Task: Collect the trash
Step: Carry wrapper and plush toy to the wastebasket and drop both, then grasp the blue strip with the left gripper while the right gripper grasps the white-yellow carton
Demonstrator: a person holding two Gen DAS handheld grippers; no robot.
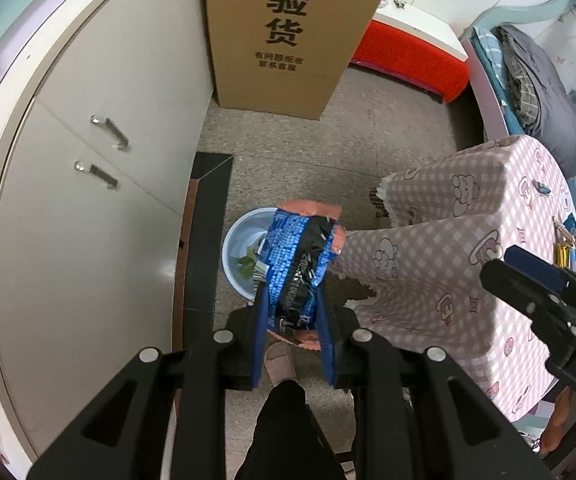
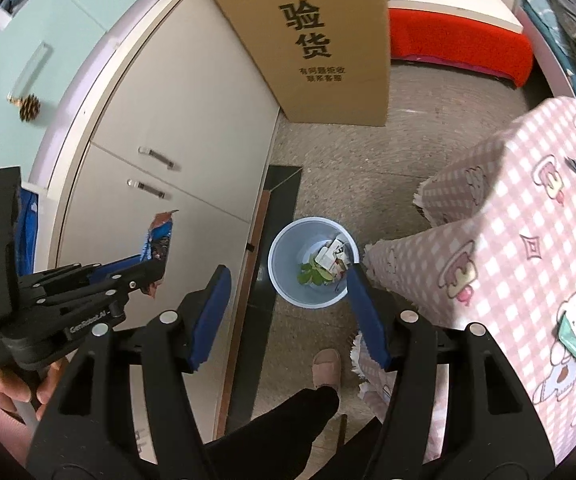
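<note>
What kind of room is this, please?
Probably a small lived-in home room: a table under a pink checked cloth, white cupboard doors, and a bed with bedding. A bin stands on the floor.

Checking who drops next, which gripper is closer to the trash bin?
Hard to call. The left gripper, shut on a wrapper, hangs above the bin. The right gripper is open, its jaws framing the bin.

Left hand-held gripper (image 1: 291, 320) clamped; right (image 2: 288, 312) agape
</note>
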